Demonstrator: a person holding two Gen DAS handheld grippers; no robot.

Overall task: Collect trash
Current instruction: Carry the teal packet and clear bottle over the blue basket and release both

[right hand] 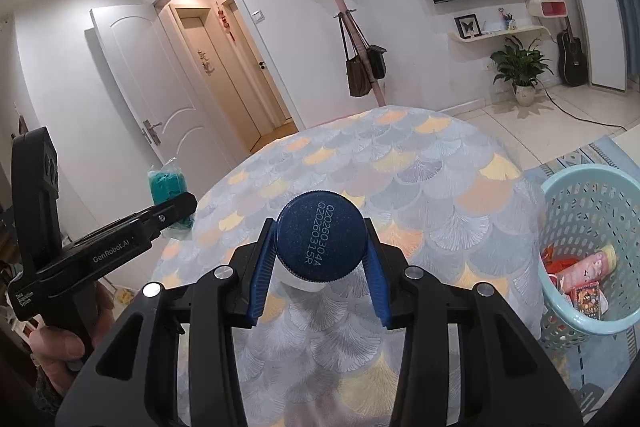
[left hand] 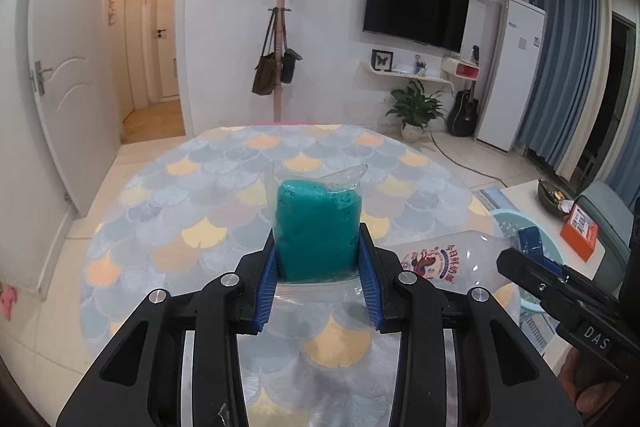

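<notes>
My left gripper [left hand: 320, 259] is shut on a clear plastic bag of teal stuff [left hand: 318, 223], held upright above the round table [left hand: 200, 195]; its blue pads press the bag's sides. The same bag [right hand: 168, 185] shows at the left in the right wrist view, in the left gripper [right hand: 182, 213]. My right gripper [right hand: 320, 251] is shut on the blue cap [right hand: 320, 237] of a clear plastic bottle. That bottle [left hand: 448, 259], with a red and blue label, lies at the right in the left wrist view, its cap in the right gripper [left hand: 524, 247].
A pale blue perforated basket [right hand: 592, 227] stands on the floor right of the table and holds several wrappers. The scalloped tablecloth [right hand: 400, 167] covers the table. A low white table [left hand: 532, 203] carries an orange box [left hand: 582, 231]. A hand [right hand: 56, 347] grips the left tool.
</notes>
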